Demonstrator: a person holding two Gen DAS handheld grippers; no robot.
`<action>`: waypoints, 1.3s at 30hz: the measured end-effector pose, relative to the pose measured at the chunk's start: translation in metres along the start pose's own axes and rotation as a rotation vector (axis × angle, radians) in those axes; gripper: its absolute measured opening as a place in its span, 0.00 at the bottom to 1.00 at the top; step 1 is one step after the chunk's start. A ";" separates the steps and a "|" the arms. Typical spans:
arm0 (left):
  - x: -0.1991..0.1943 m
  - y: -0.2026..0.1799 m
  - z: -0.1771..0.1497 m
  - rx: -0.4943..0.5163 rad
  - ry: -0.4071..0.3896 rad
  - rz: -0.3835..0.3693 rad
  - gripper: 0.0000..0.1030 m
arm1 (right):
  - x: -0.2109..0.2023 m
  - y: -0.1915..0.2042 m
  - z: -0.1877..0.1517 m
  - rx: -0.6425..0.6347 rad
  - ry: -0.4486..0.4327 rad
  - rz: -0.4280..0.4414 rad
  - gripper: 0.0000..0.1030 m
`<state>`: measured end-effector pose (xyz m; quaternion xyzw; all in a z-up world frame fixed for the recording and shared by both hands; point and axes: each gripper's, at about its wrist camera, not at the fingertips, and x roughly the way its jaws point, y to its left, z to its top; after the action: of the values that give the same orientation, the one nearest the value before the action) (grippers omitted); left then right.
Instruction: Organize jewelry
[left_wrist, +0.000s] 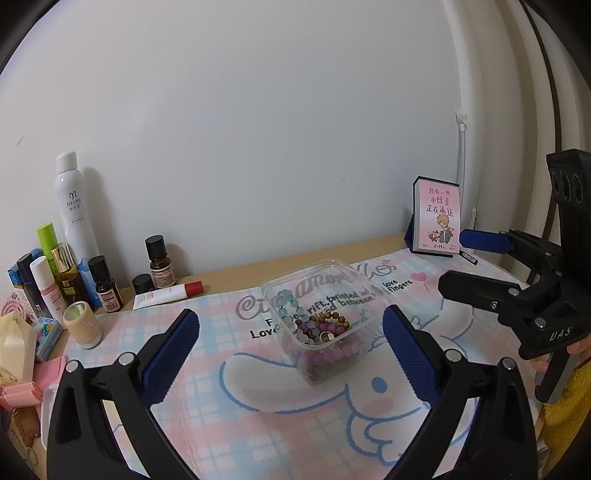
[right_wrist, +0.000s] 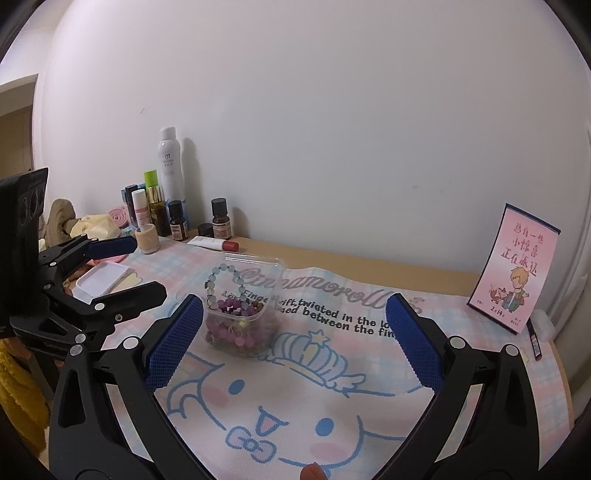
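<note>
Clear plastic tub (left_wrist: 317, 321) of beaded bracelets (left_wrist: 321, 332) near the middle of the cartoon-print mat (left_wrist: 258, 406) on the tabletop (left_wrist: 229, 275), lid off or hinged back. One pale blue-green bracelet (right_wrist: 226, 284) propped up against the tub's inner wall, the purple and brown strands heaped below it.

Left tongs (left_wrist: 291, 354) spread wide, empty, tub framed between the blue pads (left_wrist: 173, 354) but apparently a little beyond them. Right tongs (right_wrist: 295, 339) likewise wide and empty, tub just inside the left pad (right_wrist: 177, 347).

Likely trouble from here: thin, light tub apt to slide or tip on the cloth if nudged by a pad or squeezed off-centre, spilling beads. Strands probably tangled, so lifting one could drag others out or pull the tub along. Smooth round beads liable to slip from a shallow pinch. Bottles (left_wrist: 74, 258) at the left edge crowded enough to topple under a wide sweep.

Hard to judge: number of bracelets, and any clasps or small metal pieces, lost in the heap. Tub's lid unclear through the glare. No sorting tray or destination plainly in view. White shallow dish (right_wrist: 101, 280) at far left partly hidden behind the other tool. Mat's print partly covered.
</note>
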<state>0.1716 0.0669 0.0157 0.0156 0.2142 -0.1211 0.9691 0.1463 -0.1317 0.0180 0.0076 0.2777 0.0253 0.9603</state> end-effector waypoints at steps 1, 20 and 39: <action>0.000 0.000 0.000 0.000 0.002 -0.004 0.95 | 0.000 0.000 0.000 -0.002 0.001 0.001 0.92; -0.004 -0.006 -0.001 0.026 0.010 -0.020 0.95 | -0.002 -0.003 0.002 -0.015 -0.001 0.008 0.92; -0.004 -0.006 -0.002 0.023 0.011 -0.020 0.95 | 0.000 0.000 0.002 -0.025 0.002 0.012 0.92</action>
<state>0.1663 0.0624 0.0158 0.0251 0.2184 -0.1332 0.9664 0.1467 -0.1321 0.0195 -0.0027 0.2782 0.0343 0.9599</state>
